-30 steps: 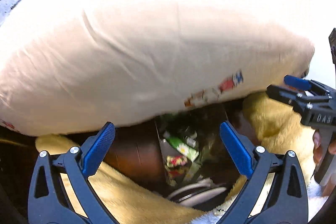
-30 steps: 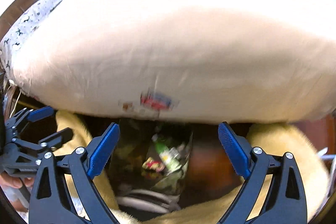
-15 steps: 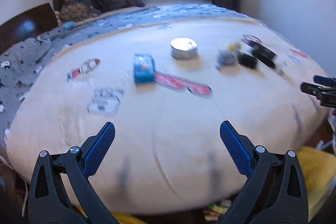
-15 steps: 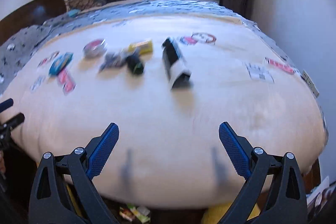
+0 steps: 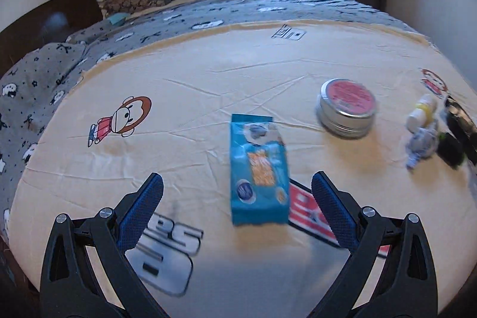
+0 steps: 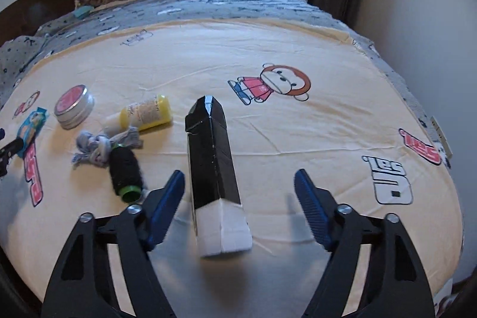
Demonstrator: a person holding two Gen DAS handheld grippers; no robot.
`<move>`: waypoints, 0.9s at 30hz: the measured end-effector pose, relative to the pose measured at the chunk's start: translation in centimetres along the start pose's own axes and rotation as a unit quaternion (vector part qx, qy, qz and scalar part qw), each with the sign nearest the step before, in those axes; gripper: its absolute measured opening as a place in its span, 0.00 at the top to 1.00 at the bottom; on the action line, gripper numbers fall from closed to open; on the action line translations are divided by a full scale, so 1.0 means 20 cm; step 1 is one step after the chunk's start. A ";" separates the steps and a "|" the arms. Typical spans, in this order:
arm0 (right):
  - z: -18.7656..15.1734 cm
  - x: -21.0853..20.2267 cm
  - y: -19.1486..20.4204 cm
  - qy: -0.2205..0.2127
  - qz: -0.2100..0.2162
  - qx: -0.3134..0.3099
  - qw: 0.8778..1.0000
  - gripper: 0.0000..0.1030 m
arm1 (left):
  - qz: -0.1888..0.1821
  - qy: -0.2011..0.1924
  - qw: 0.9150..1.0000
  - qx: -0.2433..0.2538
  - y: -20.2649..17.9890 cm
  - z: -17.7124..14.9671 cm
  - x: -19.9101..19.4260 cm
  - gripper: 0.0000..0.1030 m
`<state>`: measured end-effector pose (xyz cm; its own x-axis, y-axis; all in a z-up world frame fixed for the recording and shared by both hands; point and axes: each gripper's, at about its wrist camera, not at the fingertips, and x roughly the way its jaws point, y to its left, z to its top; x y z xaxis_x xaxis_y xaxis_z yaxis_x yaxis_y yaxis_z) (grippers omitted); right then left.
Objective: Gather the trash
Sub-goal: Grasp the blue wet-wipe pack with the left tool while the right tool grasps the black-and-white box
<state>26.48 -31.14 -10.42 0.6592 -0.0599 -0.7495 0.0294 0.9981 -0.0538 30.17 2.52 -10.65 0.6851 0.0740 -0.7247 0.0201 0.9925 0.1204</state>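
Trash on cream sheet (image 6: 298, 139), blue packet (image 5: 258, 169) before wide-open left gripper (image 5: 237, 210), black carton (image 6: 213, 157) between spread fingers of empty right gripper (image 6: 239, 198)

Left gripper (image 5: 237, 198) fingers spread above a blue packet (image 5: 258, 169); blurred tin (image 5: 345, 109) beyond.

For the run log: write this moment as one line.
left tongs: open, over blue snack packet | right tongs: open, straddling black-and-white carton | nothing gripped | surface: cream printed sheet
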 end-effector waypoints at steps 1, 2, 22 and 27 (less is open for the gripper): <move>0.00 0.02 0.01 0.004 0.002 -0.003 1.000 0.36 | 0.007 0.005 1.000 -0.004 0.01 0.01 0.03 0.09; 0.00 0.05 0.01 0.008 0.005 -0.007 1.000 0.37 | 0.013 0.011 1.000 -0.007 0.02 0.01 0.06 0.09; -0.03 -0.34 0.05 -0.050 0.009 -0.041 0.998 0.79 | -0.078 -0.035 0.996 0.030 -0.08 -0.03 -0.33 0.64; -0.11 -0.58 0.07 -0.084 0.033 -0.045 0.995 0.79 | -0.110 -0.078 0.990 0.029 -0.14 -0.12 -0.65 0.64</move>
<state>17.22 -29.09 -3.26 0.7742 0.0173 -0.6328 -0.0817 0.9940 -0.0728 19.55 -0.91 -3.18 0.7630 -0.1637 -0.6253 0.2206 0.9753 0.0140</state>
